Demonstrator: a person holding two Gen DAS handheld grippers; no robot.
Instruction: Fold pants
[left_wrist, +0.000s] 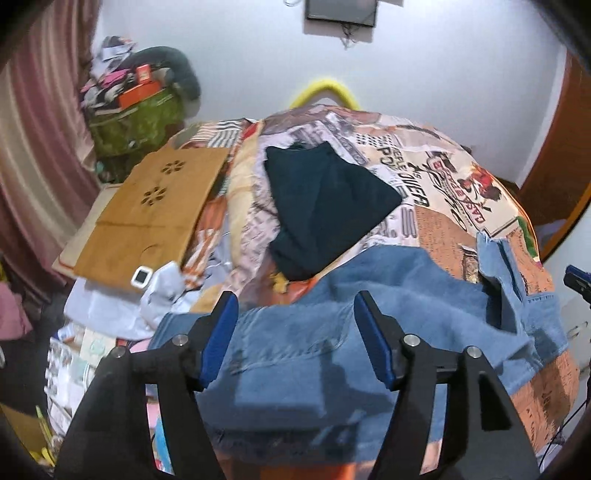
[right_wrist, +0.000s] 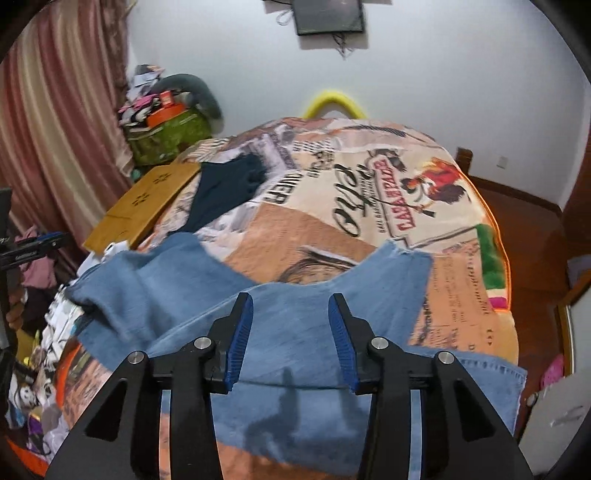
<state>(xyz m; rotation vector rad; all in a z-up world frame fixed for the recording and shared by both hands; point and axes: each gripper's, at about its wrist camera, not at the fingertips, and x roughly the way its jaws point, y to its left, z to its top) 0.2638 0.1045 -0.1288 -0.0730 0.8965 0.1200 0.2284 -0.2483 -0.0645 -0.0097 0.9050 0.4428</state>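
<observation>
Blue denim pants (left_wrist: 332, 332) lie crumpled across the near edge of a bed with a printed cover (left_wrist: 443, 177). My left gripper (left_wrist: 295, 306) is open, its blue pads spread above the waist end of the pants, holding nothing. In the right wrist view the pants (right_wrist: 295, 332) spread from lower right to a bunched leg at the left. My right gripper (right_wrist: 290, 306) is open just above the denim, empty. The left gripper's tip (right_wrist: 40, 243) shows at the far left of that view.
A folded dark garment (left_wrist: 325, 199) lies further back on the bed. A cardboard sheet (left_wrist: 155, 206) lies at the bed's left, with clutter and a green bag (left_wrist: 136, 122) behind. Curtains (left_wrist: 33, 129) hang at the left; wooden floor (right_wrist: 524, 221) lies to the right.
</observation>
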